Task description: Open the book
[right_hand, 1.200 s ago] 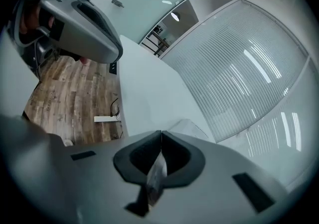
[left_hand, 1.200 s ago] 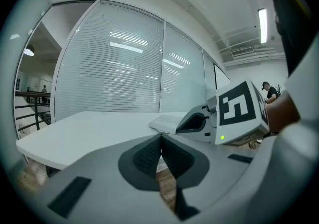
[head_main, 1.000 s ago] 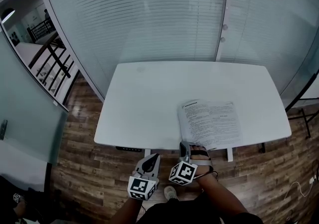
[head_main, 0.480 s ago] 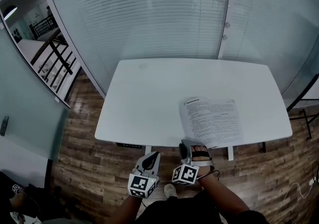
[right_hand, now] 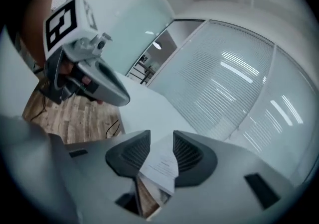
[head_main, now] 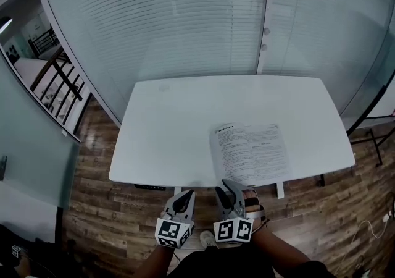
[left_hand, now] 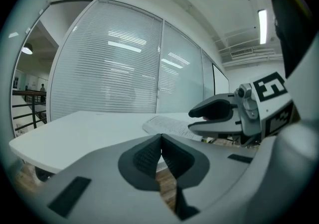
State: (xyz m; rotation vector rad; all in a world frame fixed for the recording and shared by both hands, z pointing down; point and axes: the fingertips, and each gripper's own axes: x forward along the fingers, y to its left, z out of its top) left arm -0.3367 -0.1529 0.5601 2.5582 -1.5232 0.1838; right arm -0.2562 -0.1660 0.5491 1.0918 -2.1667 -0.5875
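Observation:
The book (head_main: 250,153) lies open, printed pages up, on the front right part of the white table (head_main: 173,128). My right gripper (head_main: 227,189) hangs just off the table's front edge, by the book's near left corner. Its jaws are opening and stand apart. In the right gripper view (right_hand: 162,148) a page of the book (right_hand: 162,167) shows through the gap, and the pads do not press on it. My left gripper (head_main: 186,196) hovers beside it, to its left and off the table's front edge, shut on nothing (left_hand: 160,141). Past its jaws lie the book (left_hand: 169,127) and the right gripper (left_hand: 214,118).
A glass wall with blinds (head_main: 203,17) runs behind the table. Below the table's front edge is wooden floor (head_main: 105,209). A dark railing (head_main: 58,82) stands at the far left.
The right gripper's jaws have come apart, and it has lifted and rolled at the book's near corner. The left gripper has stayed where it was, still shut.

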